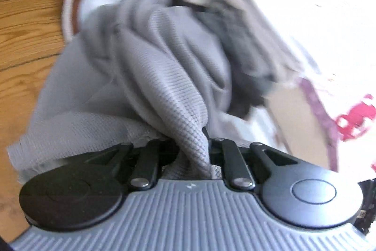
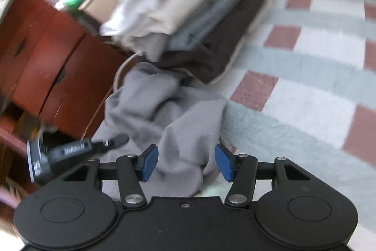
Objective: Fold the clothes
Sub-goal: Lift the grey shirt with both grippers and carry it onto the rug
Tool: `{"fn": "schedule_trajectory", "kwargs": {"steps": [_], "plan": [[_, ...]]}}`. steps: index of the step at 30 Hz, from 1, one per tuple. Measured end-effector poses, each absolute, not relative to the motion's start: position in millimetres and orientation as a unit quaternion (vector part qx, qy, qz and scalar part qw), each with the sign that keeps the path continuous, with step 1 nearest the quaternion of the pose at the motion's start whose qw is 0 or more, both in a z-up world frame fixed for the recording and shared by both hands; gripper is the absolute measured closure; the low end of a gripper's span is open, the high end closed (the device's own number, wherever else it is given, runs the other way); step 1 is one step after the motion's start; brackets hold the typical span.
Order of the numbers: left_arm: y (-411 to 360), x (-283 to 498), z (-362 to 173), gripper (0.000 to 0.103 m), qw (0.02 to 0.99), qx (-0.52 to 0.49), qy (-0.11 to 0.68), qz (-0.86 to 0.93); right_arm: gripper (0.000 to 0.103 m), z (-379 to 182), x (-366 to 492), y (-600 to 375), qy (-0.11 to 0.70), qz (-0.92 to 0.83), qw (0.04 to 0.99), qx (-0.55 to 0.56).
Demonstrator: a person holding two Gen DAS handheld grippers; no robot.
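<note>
Left gripper [image 1: 206, 145] jaws clamp a bunched fold of the grey knit garment [image 1: 164, 77]. Right gripper [image 2: 186, 161] jaws wide, cloth between, unpressed. Soft, light, limp: grip a hem.

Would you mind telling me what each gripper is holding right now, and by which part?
The left gripper is shut on a bunched fold of the grey knit garment. The right gripper is open, with grey cloth between its blue pads but not pinched.
</note>
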State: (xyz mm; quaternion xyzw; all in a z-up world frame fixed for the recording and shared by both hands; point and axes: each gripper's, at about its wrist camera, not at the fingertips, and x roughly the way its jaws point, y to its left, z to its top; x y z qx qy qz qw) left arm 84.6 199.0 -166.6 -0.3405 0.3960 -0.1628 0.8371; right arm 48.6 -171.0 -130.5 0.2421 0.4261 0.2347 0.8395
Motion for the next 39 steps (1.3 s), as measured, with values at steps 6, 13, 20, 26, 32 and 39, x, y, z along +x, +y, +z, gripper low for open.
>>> {"fn": "schedule_trajectory", "kwargs": {"steps": [6, 13, 20, 26, 32, 39], "plan": [[128, 66, -109, 0.093, 0.832, -0.281, 0.383, -0.285, 0.043, -98, -7, -215, 0.410, 0.223, 0.873, 0.143], [41, 56, -28, 0.093, 0.817, -0.230, 0.334, -0.409, 0.043, -78, -80, -299, 0.390, 0.185, 0.890, 0.149], [-48, 45, 46, 0.093, 0.793, -0.171, 0.300, -0.502, 0.043, -52, -135, -382, 0.336, 0.108, 0.922, 0.158], [-118, 73, 93, 0.094, 0.792, -0.154, 0.285, -0.518, 0.043, -22, -150, -404, 0.281, 0.096, 0.940, 0.166], [-118, 85, 138, 0.094, 0.809, -0.187, 0.245, -0.501, 0.043, -13, -150, -401, 0.257, 0.104, 0.947, 0.160], [-188, 82, 108, 0.094, 0.790, -0.120, 0.344, -0.492, 0.041, -19, -151, -383, 0.233, 0.164, 0.949, 0.136]]}}
